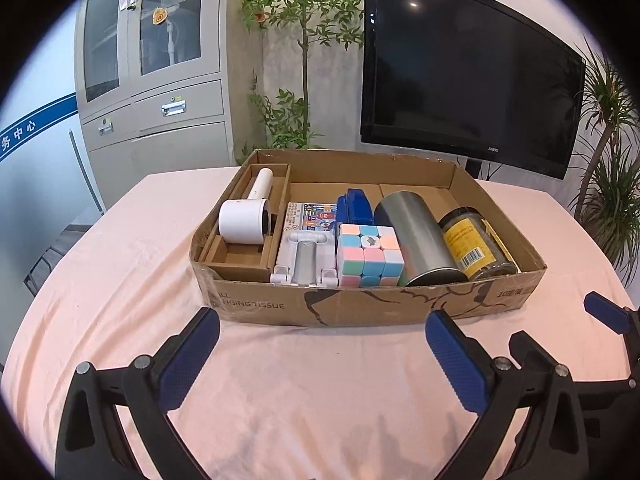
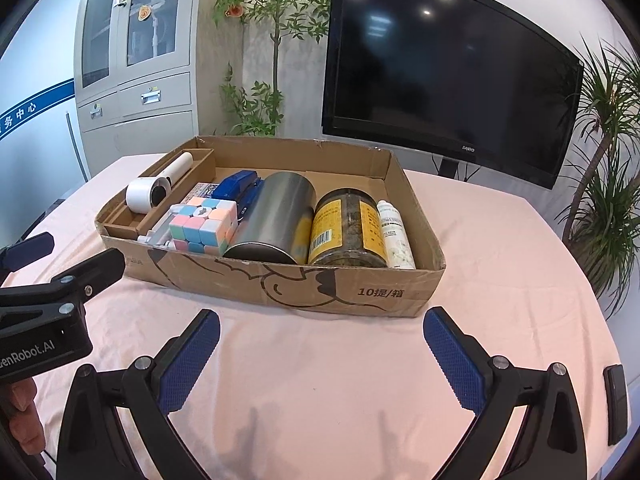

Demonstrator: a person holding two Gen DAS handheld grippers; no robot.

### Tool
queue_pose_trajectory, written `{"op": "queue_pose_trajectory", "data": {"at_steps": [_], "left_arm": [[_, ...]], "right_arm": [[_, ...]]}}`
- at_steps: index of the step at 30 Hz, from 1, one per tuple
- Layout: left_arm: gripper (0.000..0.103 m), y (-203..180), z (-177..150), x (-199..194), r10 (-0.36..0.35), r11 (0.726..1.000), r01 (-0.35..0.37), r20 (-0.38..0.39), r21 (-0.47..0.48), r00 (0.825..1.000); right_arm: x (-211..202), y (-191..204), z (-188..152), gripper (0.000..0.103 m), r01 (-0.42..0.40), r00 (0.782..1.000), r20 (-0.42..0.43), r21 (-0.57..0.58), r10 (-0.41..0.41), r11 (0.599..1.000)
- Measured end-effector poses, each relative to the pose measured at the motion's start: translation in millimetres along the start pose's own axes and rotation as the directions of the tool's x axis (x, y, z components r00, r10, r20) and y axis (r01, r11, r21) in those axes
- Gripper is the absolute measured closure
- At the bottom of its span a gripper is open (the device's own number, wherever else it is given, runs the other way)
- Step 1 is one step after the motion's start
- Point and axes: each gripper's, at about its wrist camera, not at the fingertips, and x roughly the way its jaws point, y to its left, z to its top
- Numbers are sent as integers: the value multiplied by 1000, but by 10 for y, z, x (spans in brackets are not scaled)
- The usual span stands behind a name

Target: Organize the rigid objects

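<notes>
Cardboard box (image 1: 360, 304) packed with cube (image 1: 370, 254), tin (image 1: 416, 236), jar (image 1: 476, 242), both grippers (image 1: 322, 340) (image 2: 320, 338) spread, empty

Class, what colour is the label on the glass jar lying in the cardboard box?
Yellow, with a barcode; the jar label shows best in the right wrist view.

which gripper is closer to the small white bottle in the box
Right. The right gripper sits in front of the box end holding the white bottle; the left gripper is further left, toward the cube's end.
</notes>
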Motion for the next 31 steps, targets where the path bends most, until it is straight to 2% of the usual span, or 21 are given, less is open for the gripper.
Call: {"op": "queue_pose_trajectory", "data": {"at_steps": [16,27,31], "left_arm": [[1,-10,-20,104,-40,999,39,-44,-3,998],[1,2,-34,143,-28,1000,27,-53,-7,998],[1,-16,-67,114,-22,1000,22,-25,20,999]], "right_arm": [[23,79,-19,1,11,1000,-7,7,-11,1000],[37,143,-55,1,19,1000,-14,21,-19,1000],[43,164,-64,1,26,1000,-17,13,-25,1000]]}}
